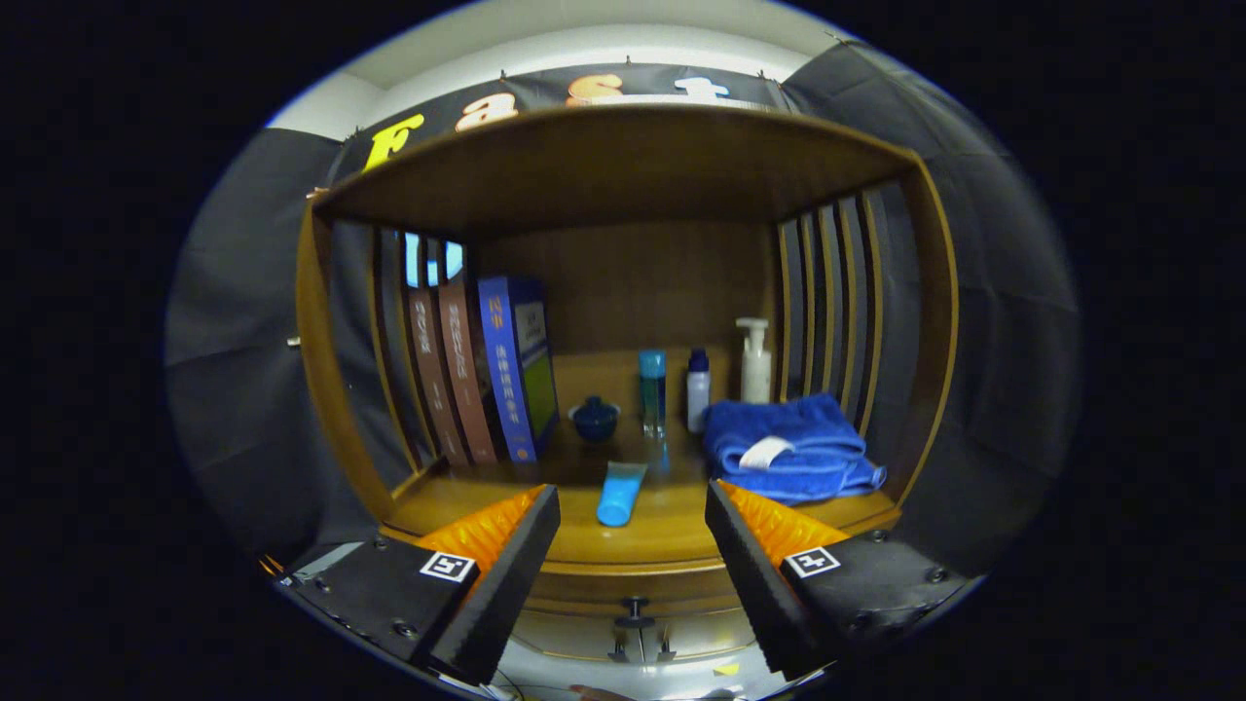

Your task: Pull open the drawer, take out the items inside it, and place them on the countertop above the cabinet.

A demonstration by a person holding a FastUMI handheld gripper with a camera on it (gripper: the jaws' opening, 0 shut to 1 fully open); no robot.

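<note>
In the gripper view the gripper (pixel 633 506) hangs in front of a wooden cabinet (pixel 623 156) with its fingers (pixel 506 555) spread wide and pinching nothing. That stance suits an approach: the gap between them frames the front edge of the table (pixel 467 501), and the drawer knob (pixel 635 615) sits below the gap at about 6 o'clock, so the drawer reads as closed and its contents are hidden. A light blue tube (pixel 620 493) lies flat on the table just ahead of the fingers, cap end toward them, possibly set down there as the task asks (I cannot tell where it came from). At 1 o'clock from the tube a folded blue towel (pixel 790 448) shows a white tag whose print is too small to read. Along the back stand a teal bottle (pixel 652 389), a small white bottle (pixel 698 389) and a pump dispenser (pixel 755 360), upright and clear of the working edge. A small dark blue lidded bowl (pixel 595 419) sits at 11 o'clock from the tube. Books (pixel 487 370) lean against the left wall, with spine lettering that is not legible.
</note>
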